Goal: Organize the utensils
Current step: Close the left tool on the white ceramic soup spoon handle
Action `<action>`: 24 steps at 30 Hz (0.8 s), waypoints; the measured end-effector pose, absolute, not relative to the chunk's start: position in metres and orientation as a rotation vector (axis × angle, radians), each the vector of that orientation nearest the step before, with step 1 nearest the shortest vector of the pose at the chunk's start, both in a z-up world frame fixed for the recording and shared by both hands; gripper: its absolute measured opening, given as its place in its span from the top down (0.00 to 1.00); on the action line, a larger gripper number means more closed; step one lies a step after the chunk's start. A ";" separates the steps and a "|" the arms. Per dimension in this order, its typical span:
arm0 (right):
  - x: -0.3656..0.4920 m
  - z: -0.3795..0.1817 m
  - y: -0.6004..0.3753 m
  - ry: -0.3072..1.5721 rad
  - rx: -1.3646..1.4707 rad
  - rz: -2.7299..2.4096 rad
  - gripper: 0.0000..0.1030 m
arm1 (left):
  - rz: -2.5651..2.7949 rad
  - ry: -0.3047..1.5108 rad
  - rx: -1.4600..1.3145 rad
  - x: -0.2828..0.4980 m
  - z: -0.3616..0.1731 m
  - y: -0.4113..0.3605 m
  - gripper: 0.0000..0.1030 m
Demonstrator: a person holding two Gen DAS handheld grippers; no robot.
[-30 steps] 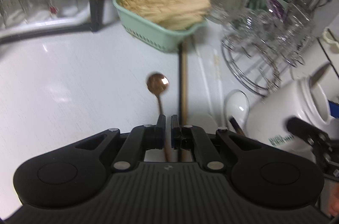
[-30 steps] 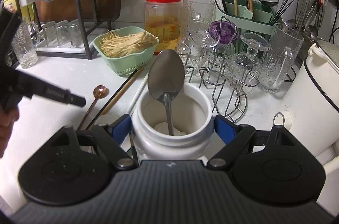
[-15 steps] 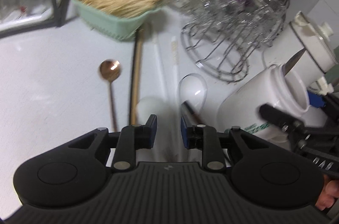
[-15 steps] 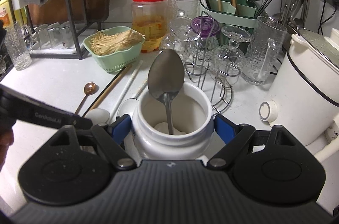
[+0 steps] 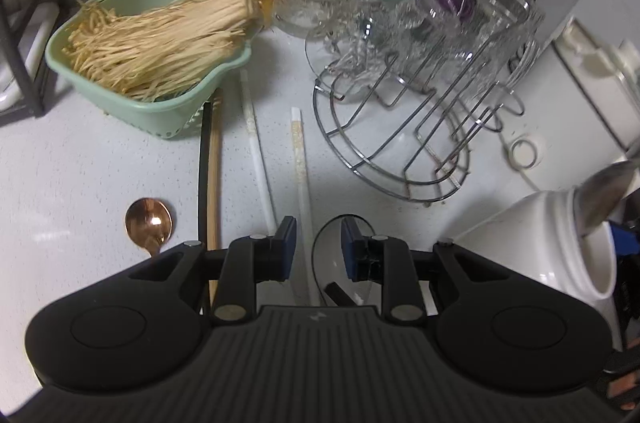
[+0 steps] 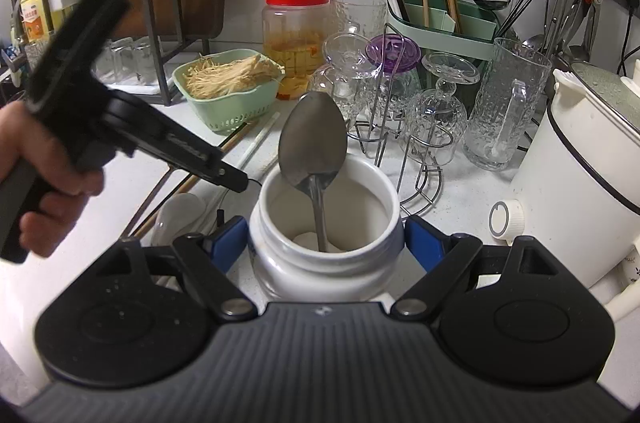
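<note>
My left gripper [image 5: 318, 239] stands open just above the counter, nothing pressed between its pads. Under the gap lie a white chopstick [image 5: 301, 159] and the rim of a pale spoon [image 5: 320, 255] with a dark handle. Left of the fingers lie a copper spoon [image 5: 148, 221], a black and a wooden chopstick [image 5: 212, 159], and another white chopstick [image 5: 256, 151]. My right gripper [image 6: 326, 243] is shut on a white jar [image 6: 324, 263] with a steel spoon [image 6: 312, 139] standing in it. In the right wrist view the left gripper [image 6: 238, 183] points down just left of the jar.
A green basket of enoki mushrooms [image 5: 152, 39] sits behind the chopsticks. A wire rack of upturned glasses [image 5: 420, 95] is right of them, and a red-lidded jar [image 6: 296, 35] and a green utensil caddy [image 6: 444, 23] are behind. A white cooker [image 6: 580, 175] fills the right.
The left gripper let go of the copper spoon, opened a little and slid right over the white chopstick and pale spoon. The right gripper keeps its hold on the jar.
</note>
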State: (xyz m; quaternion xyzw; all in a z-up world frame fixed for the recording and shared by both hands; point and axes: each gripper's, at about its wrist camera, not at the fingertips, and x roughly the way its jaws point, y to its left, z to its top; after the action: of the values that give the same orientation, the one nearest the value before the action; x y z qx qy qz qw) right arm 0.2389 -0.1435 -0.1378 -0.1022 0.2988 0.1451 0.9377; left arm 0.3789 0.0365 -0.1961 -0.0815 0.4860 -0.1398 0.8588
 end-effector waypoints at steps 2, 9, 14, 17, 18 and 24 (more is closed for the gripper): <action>0.239 -0.137 -0.145 0.613 -0.213 0.306 0.15 | -0.314 1.029 -0.161 0.381 -0.197 0.035 0.73; 0.238 -0.138 -0.145 0.605 -0.221 0.316 0.15 | -0.341 1.063 -0.080 0.384 -0.206 0.021 0.77; 0.239 -0.138 -0.145 0.600 -0.221 0.321 0.15 | -0.331 1.056 -0.015 0.378 -0.202 0.014 0.93; 0.242 -0.138 -0.144 0.599 -0.221 0.321 0.15 | -0.317 1.042 0.017 0.376 -0.192 0.009 0.96; 0.244 -0.138 -0.144 0.599 -0.221 0.320 0.15 | -0.310 1.032 0.030 0.375 -0.188 0.006 0.97; 0.245 -0.139 -0.143 0.593 -0.221 0.317 0.15 | -0.250 0.972 0.096 0.361 -0.166 -0.006 0.97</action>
State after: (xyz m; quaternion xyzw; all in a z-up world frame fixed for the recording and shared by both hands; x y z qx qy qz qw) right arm 0.2447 -0.1435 -0.1388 -0.1084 0.2903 0.1553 0.9380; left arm 0.3610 -0.0063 -0.1658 0.0459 0.4655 -0.1196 0.8757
